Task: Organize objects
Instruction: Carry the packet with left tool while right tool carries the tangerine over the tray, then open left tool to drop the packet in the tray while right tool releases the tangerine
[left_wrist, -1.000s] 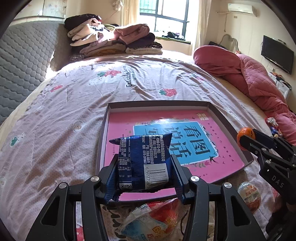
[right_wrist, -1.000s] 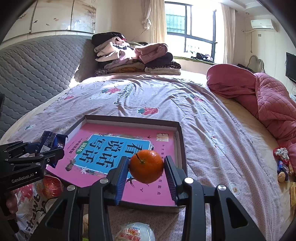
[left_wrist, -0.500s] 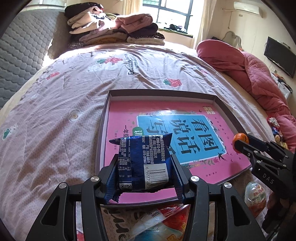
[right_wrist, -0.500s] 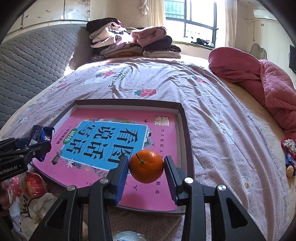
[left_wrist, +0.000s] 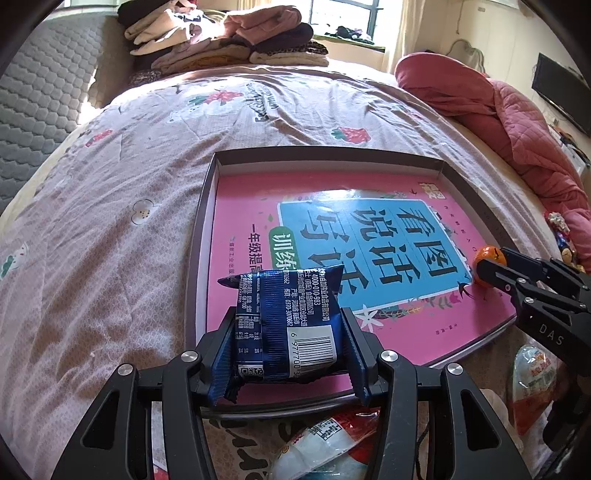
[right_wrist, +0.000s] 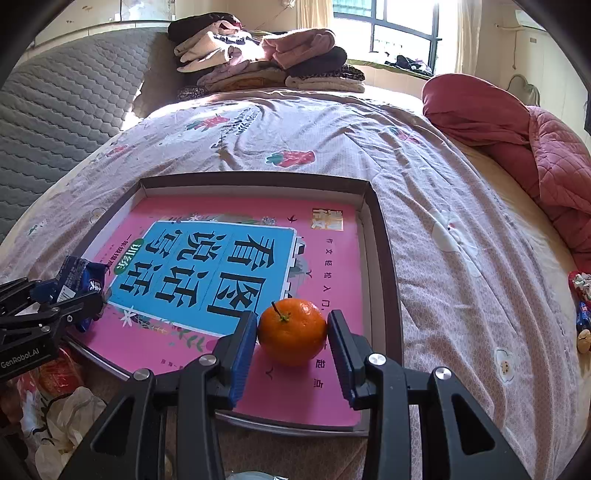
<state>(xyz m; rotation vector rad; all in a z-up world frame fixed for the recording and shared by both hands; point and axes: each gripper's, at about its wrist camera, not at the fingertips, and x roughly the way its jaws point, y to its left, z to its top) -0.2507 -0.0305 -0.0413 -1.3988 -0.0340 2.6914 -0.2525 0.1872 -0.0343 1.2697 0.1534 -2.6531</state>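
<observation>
Blue pads of left tongs clamp packet – over tray at 7 o'clock corner. Right tongs pinch orange – over 5 o'clock corner, book directly beneath both; drop straight down.

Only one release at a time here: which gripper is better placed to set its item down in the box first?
Probably right. The right gripper holds the orange well inside the box, over the pink book. The left gripper holds the blue snack packet nearer the box's front edge.
</observation>
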